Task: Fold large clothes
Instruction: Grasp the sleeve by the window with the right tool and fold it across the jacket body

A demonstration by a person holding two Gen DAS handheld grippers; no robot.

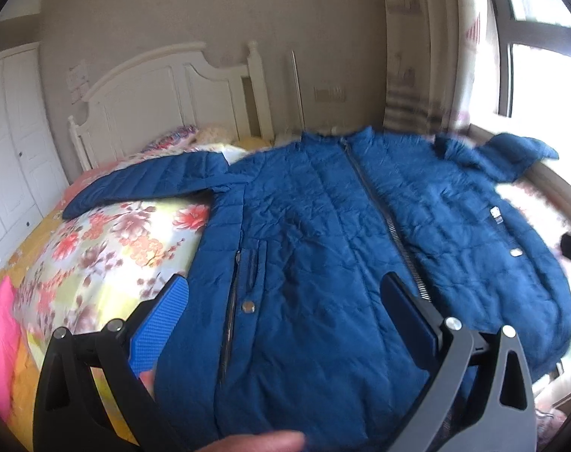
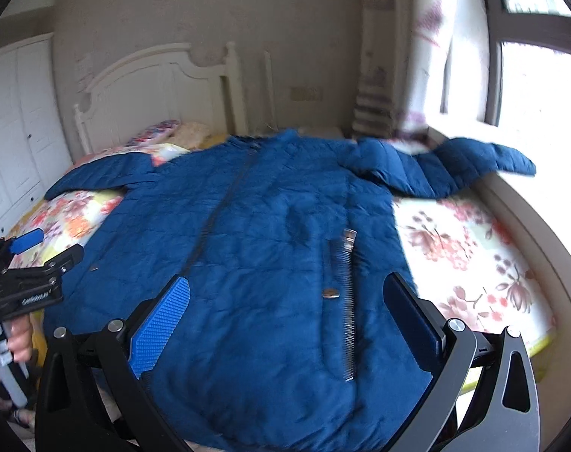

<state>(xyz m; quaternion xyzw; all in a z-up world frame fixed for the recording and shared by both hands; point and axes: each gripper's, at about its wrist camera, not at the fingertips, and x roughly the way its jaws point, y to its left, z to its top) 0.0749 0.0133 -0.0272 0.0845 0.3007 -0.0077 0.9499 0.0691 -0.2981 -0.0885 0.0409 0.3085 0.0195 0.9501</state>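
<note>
A large blue quilted jacket (image 1: pixel 323 233) lies flat and zipped on the floral bed, collar toward the headboard, both sleeves spread out sideways. My left gripper (image 1: pixel 285 301) hovers open above the jacket's lower left front, near a pocket zip and snap, with nothing between its fingers. In the right wrist view the same jacket (image 2: pixel 270 226) fills the middle, and my right gripper (image 2: pixel 287 301) stands open over its lower right front by the other pocket zip. The left gripper (image 2: pixel 40 248) also shows at the left edge there, held by a hand (image 2: pixel 20 339).
The bed has a floral cover (image 1: pixel 108 248) and a white headboard (image 1: pixel 165 90) at the far end. White wardrobe doors (image 1: pixel 10 158) stand on the left. A curtain (image 1: pixel 417 75) and a bright window (image 1: pixel 541 86) with its sill are on the right, where one sleeve rests.
</note>
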